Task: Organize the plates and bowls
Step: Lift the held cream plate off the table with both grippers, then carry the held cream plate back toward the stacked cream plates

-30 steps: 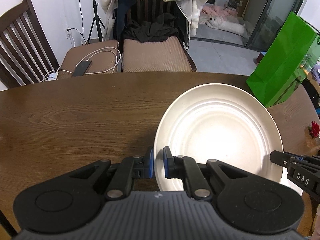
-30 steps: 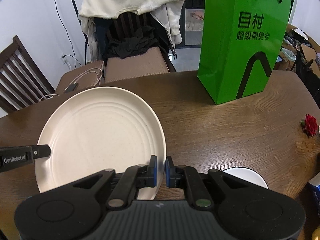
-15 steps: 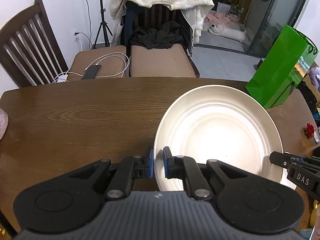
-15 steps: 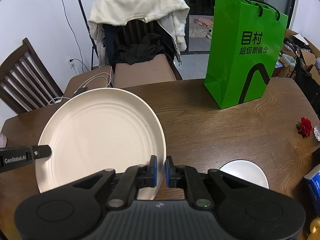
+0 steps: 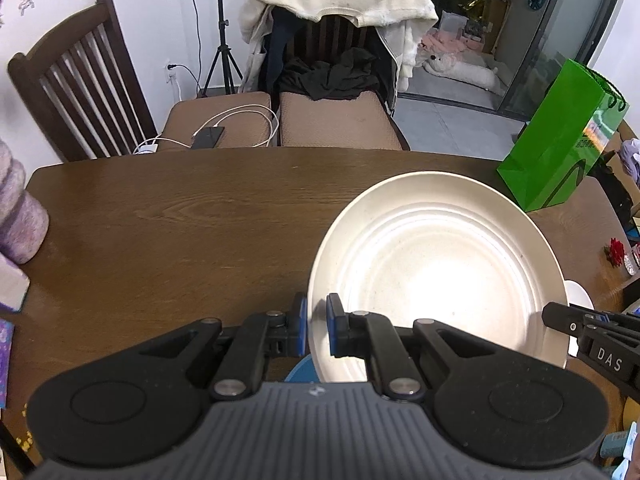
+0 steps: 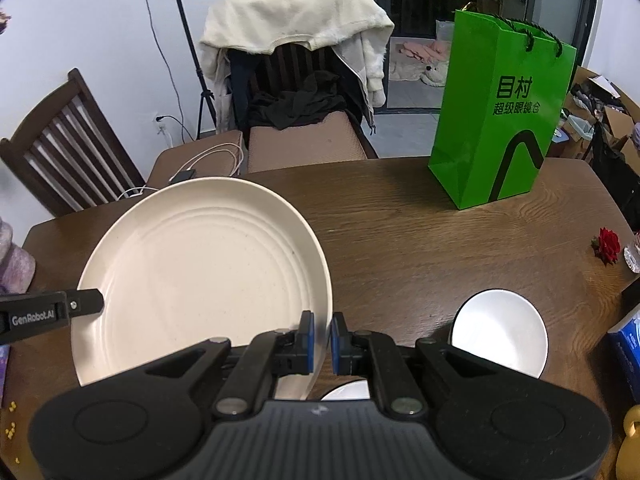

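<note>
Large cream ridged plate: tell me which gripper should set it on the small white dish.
Right, probably. The large cream ridged plate is clamped by both the left gripper and the right gripper, but the small white dish on the wooden table lies just beside the right one.

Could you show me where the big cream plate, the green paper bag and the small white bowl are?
plate (image 6: 200, 276), right wrist view, on its ridged centre.
green bag (image 6: 504, 120), right wrist view, on its printed front face.
white bowl (image 6: 500, 328), right wrist view, on its inside, near the table's right edge.
</note>
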Demonstrator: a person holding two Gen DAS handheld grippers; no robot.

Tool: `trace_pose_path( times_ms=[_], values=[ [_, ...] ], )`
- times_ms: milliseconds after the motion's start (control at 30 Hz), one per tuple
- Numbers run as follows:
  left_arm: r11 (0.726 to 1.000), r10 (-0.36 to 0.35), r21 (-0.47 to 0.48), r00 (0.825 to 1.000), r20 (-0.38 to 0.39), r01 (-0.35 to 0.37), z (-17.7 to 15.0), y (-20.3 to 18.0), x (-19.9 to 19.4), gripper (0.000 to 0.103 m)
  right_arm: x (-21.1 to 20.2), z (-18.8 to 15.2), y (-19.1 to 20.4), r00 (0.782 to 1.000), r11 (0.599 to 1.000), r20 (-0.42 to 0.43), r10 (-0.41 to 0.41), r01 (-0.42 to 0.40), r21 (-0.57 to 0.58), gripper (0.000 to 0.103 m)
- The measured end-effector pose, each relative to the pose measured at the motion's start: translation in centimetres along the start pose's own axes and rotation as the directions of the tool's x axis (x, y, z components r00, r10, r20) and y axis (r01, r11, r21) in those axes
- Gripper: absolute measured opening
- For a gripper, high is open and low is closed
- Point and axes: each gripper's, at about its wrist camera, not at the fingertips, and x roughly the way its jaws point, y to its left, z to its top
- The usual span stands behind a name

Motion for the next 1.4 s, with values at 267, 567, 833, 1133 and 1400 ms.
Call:
trace_pose_path(
  times_ms=[267, 567, 833, 1133, 1400],
  values=[
    [1.000, 0.001, -0.010, 1.000, 0.015, -0.001, -1.8, 2.5, -3.1, 0.010, -2.6, -1.7, 2.7, 1.000, 1.000, 0.012, 0.012, -0.012, -0.013, 0.008],
    [1.000, 0.007, -0.013, 1.000, 0.031, -0.007, -3.8, 4.6, -6.2, 0.010, -5.4, -4.2, 5.4, 0.999, 0.999, 0.021, 0.026, -0.025, -0.024, 0.008],
    [1.000, 0.007, -0.010, 0.999, 0.039, -0.007, -5.7, 6.3, -8.3, 0.010, -7.7, -6.2, 7.4, 0.999, 0.999, 0.030, 0.029, -0.028, -0.034, 0.008],
    [1.000, -0.005, -0.021, 0.998, 0.055, 0.007, -7.7, 8.2, -10.2, 0.010, -9.6, -8.1, 9.1, 0.999, 0.998, 0.040, 0.036, -0.034, -0.044, 0.008],
    [0.999, -0.017, -0.029, 0.998, 0.067, 0.019, -9.9, 9.6, -11.6, 0.010, -11.0, -10.2, 10.2, 0.998, 0.998, 0.045, 0.043, -0.041, -0.052, 0.008]
  ],
)
